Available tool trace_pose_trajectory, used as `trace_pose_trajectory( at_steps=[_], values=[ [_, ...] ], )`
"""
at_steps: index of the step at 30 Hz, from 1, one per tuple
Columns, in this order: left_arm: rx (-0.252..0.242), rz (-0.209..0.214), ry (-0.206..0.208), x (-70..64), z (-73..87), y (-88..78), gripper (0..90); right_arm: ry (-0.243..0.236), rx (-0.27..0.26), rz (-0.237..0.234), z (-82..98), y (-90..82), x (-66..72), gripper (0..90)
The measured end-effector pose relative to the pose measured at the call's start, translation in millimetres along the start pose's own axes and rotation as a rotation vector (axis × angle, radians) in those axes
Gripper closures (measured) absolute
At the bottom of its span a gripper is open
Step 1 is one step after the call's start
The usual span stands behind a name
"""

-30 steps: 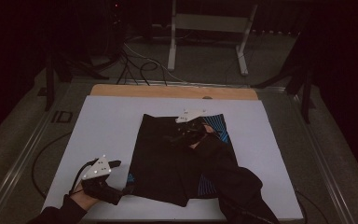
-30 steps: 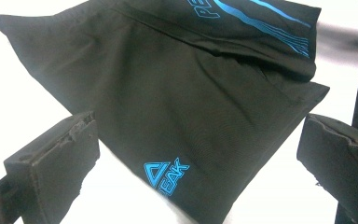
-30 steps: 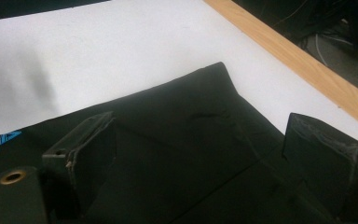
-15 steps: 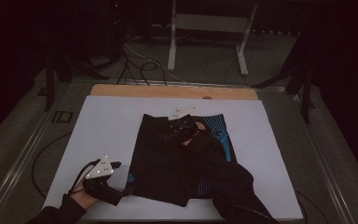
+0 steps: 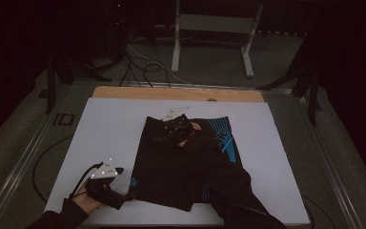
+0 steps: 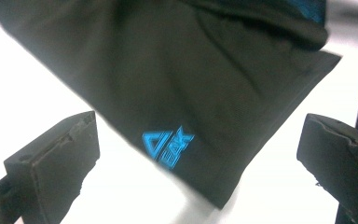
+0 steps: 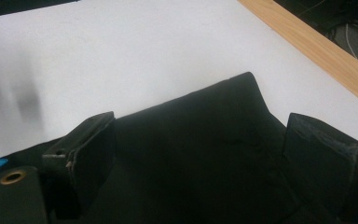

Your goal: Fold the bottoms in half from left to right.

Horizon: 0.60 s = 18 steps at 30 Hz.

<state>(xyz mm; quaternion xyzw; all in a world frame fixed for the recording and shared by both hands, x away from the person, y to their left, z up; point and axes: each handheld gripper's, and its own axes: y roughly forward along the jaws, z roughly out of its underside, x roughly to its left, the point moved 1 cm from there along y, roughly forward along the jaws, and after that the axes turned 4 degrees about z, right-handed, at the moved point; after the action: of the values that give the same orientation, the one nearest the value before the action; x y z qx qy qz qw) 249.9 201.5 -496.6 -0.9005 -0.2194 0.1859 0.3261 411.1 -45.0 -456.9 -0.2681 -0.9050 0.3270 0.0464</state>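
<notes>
Black shorts [image 5: 190, 164] lie flat mid-table [image 5: 105, 129]. Left tongs [image 6: 200, 154] spread around the logo hem corner, ready to pinch; right tongs [image 7: 200, 154] spread over the waistband, probably for folding.

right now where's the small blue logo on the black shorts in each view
High view: the blue logo sits at the near left corner of the black shorts, beside the left claw.
Left gripper view: logo at centre, between the open jaws.
Right gripper view: I can't pick that logo out; a blue scrap at the left edge is too cropped to tell.
Shared landmark: the white table cover under the shorts.
</notes>
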Motion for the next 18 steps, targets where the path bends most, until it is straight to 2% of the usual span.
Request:
trace_pose_trajectory(
  at_steps=[2, 4, 7, 10, 16, 18],
  values=[
    [0.018, 0.012, -0.013, 1.7, 1.0, 0.8, 0.0, -0.005, 0.001, -0.004, -1.5, 3.4, 0.4, 9.9],
    [0.031, -0.002, -0.011, 2.7, 1.9, 1.7, 0.0, -0.001, 0.004, -0.008, -2.9, 6.1, 1.4, 9.9],
    [0.034, 0.002, -0.015, 3.6, 1.7, 0.4, 0.0, -0.008, 0.005, -0.016, -4.6, 11.5, 2.6, 9.9],
    [0.042, 0.005, 0.000, 1.8, 2.1, 0.5, 4.2, -0.006, 0.012, -0.022, -6.4, 17.0, 5.0, 9.9],
    [0.103, -0.009, 0.035, -2.1, 4.0, 5.1, 9.8, -0.010, 0.026, -0.028, -9.8, 27.3, 6.1, 9.9],
    [0.113, -0.006, 0.039, -2.4, 4.3, 5.4, 15.0, -0.017, 0.024, -0.030, -10.1, 29.1, 4.8, 9.9]
  ],
)
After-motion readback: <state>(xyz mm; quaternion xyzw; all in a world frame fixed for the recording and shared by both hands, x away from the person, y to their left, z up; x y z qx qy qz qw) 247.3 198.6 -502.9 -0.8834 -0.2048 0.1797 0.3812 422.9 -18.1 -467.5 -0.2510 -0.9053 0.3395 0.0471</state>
